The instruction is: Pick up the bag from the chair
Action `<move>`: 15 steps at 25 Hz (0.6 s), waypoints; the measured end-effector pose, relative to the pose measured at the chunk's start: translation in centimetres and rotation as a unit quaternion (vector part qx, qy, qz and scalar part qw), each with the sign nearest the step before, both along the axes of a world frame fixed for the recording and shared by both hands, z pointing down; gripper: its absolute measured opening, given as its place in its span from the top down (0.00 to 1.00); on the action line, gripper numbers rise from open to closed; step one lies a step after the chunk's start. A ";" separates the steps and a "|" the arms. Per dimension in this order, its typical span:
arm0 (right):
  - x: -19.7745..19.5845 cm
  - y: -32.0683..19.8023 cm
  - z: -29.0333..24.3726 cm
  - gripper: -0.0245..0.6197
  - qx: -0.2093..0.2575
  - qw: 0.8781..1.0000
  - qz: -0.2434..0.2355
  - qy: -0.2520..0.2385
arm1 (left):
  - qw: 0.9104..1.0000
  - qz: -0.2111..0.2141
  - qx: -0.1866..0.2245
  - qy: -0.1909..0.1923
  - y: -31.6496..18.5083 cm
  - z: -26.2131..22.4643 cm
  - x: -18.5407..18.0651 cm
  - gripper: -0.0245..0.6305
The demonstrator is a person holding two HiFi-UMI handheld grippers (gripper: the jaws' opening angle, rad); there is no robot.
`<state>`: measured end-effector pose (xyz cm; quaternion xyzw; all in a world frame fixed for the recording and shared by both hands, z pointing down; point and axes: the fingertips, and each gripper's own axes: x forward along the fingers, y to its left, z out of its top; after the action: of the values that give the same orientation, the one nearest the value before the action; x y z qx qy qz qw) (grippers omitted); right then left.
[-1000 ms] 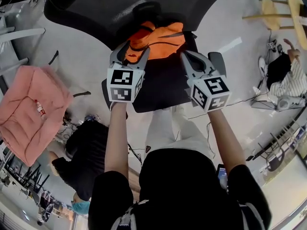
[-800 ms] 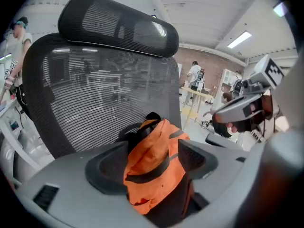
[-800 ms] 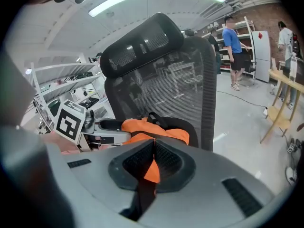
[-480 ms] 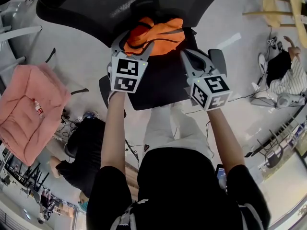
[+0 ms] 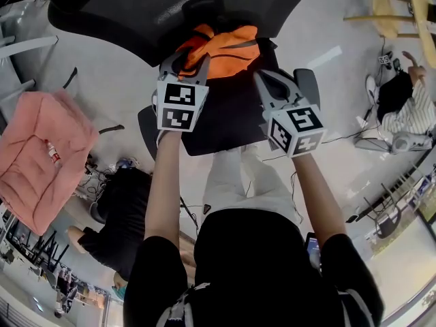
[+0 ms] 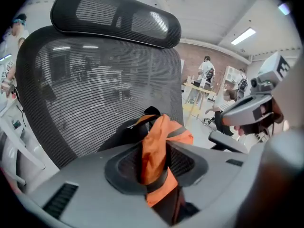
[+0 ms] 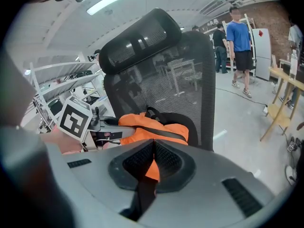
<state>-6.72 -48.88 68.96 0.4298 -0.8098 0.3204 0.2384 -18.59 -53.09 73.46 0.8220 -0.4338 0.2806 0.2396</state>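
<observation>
An orange bag [image 5: 228, 53] with black straps lies on the black seat [image 5: 225, 125] of a mesh office chair, against its backrest [image 5: 170, 5]. My left gripper [image 5: 185, 63] is at the bag's left end. Its jaws have just been closing, and in the left gripper view a fold of the orange bag [image 6: 156, 146] is pinched between the pads of that gripper [image 6: 154, 167]. My right gripper [image 5: 262, 77] hovers over the seat just right of the bag. In the right gripper view its jaws [image 7: 152, 148] meet with nothing between them, and the bag [image 7: 156, 129] lies beyond.
A pink cushion [image 5: 41, 155] lies on the floor at left. A person [image 5: 402, 107] sits on the floor at right near a wooden stool [image 5: 395, 12]. Another person [image 5: 112, 230] crouches at lower left. The chair's armrest [image 5: 310, 84] sits beside my right gripper.
My left gripper has edged forward onto the bag's left end; its jaws spread wide, then narrowed onto the orange fabric. My right gripper has stayed in place.
</observation>
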 end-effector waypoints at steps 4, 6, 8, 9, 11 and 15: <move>-0.1 -0.2 -0.6 0.96 0.008 1.000 -0.001 -0.004 | 1.000 -0.003 -0.003 -0.008 0.5 -0.1 0.2 0.83; 0.1 -0.2 -0.9 0.96 0.011 1.000 -0.001 -0.005 | 1.000 -0.004 0.000 -0.016 0.8 -0.3 0.3 0.86; 0.3 -0.2 -1.1 0.96 0.012 1.000 -0.001 -0.004 | 1.000 -0.004 0.004 -0.022 1.0 -0.5 0.3 0.89; 0.4 -0.1 -1.1 0.96 0.012 1.000 -0.001 -0.004 | 1.000 -0.004 0.005 -0.023 1.1 -0.6 0.4 0.89; 0.7 0.1 -1.1 0.96 0.011 1.000 -0.003 -0.002 | 1.000 -0.006 0.005 -0.022 1.4 -0.9 0.6 0.90; 1.2 0.8 -1.1 0.96 0.011 1.000 -0.005 -0.002 | 1.000 -0.012 0.004 -0.012 2.2 -1.5 1.1 0.92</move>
<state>-5.54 -48.05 67.81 0.4281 -0.8156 0.3114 0.2338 -17.46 -50.84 71.97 0.8140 -0.4481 0.2859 0.2343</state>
